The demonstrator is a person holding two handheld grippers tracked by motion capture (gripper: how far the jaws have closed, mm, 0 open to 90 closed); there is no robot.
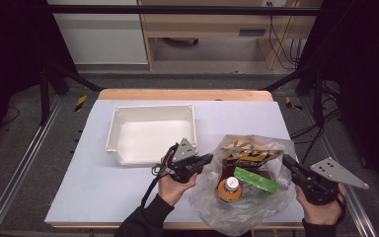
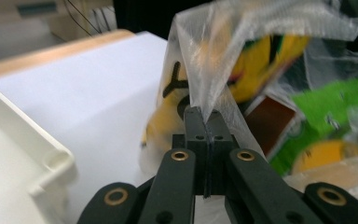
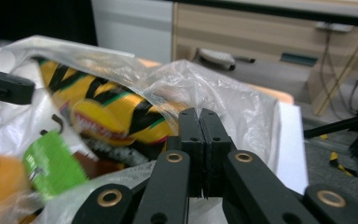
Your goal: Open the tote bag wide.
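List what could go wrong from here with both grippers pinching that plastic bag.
1. The left gripper and right gripper each clamp only a thin fold of the plastic bag; the film may tear or slip.
2. Pulling the rim apart could tip the orange bottle and green packet out.
3. The white tray sits near the left gripper; it might get bumped.

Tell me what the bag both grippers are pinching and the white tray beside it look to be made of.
The bag looks like thin clear plastic film: see-through, crinkled, with glossy highlights, and the packets inside show through it. The white tray seems to be rigid moulded plastic with a smooth, slightly shiny finish, rolled rim and rounded corners, though that is only a guess.
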